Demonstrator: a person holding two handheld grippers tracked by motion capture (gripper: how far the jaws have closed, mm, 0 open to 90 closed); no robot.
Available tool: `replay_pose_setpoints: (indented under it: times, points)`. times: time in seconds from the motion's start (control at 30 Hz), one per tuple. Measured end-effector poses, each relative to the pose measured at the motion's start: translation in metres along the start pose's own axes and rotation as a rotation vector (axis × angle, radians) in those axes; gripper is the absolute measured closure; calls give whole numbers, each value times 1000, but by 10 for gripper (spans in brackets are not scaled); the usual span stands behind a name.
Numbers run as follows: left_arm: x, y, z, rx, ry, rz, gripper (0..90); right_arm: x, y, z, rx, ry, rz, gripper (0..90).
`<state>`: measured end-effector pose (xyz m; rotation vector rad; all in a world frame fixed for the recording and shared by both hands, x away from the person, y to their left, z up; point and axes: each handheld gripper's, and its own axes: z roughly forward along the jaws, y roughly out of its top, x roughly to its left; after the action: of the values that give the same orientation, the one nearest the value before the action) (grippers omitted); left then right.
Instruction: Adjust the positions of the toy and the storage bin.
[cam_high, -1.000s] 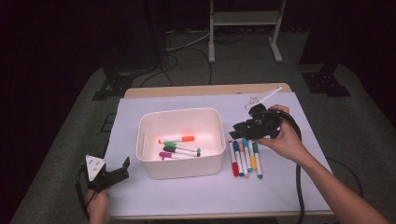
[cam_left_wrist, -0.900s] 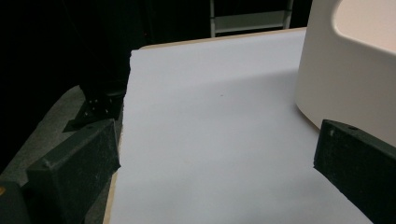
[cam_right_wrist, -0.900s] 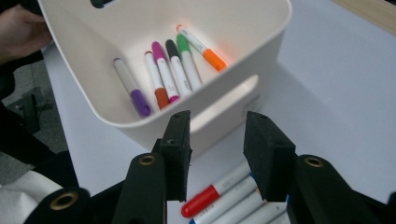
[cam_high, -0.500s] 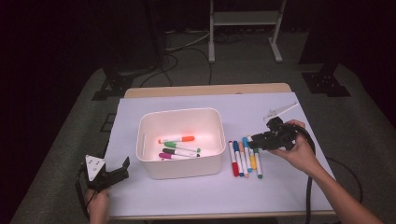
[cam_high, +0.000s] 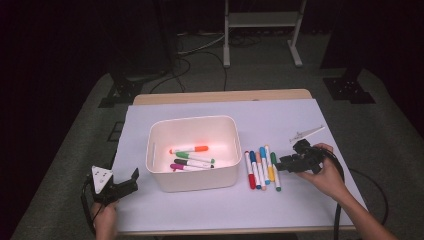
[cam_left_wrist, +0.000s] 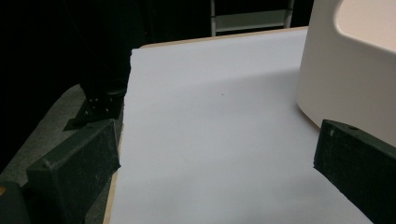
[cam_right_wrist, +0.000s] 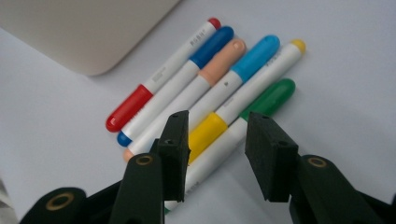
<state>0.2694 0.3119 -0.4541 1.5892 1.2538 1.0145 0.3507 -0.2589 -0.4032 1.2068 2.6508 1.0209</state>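
Observation:
A white bin (cam_high: 190, 172) stands mid-table and holds an orange marker (cam_high: 189, 149), a green one (cam_high: 194, 158) and a magenta-capped one (cam_high: 181, 167). To its right, several markers lie in a row, from red (cam_high: 248, 172) to green (cam_high: 275, 172). My right gripper (cam_high: 281, 166) is open and low over the row's right side. Its jaws straddle the yellow marker (cam_right_wrist: 205, 133) and the green marker (cam_right_wrist: 268, 98) without touching them in the right gripper view (cam_right_wrist: 217, 135). My left gripper (cam_high: 131, 182) rests open and empty at the table's front left (cam_left_wrist: 215, 154), beside the bin's wall (cam_left_wrist: 355, 60).
A white sheet (cam_high: 280, 115) covers the table, and a wooden edge (cam_high: 220, 96) shows at the back. The right gripper's cable (cam_high: 345, 200) trails off the front right. Dark stands (cam_high: 117, 92) and a metal frame (cam_high: 260, 20) sit on the floor beyond.
My right gripper has come from beside the bin's far right corner toward the person and down, onto the right side of the marker row. The left gripper has not moved.

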Motion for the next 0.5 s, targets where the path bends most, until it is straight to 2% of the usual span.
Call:
replay_pose_setpoints:
  times: [0.33,0.5]
  points:
    - [0,0,-1,-1,-3,4,0,0,-6,17,26,-20,6,575]
    - [0,0,-1,-3,-3,4,0,-1,-7,24,43,-68,10,578]
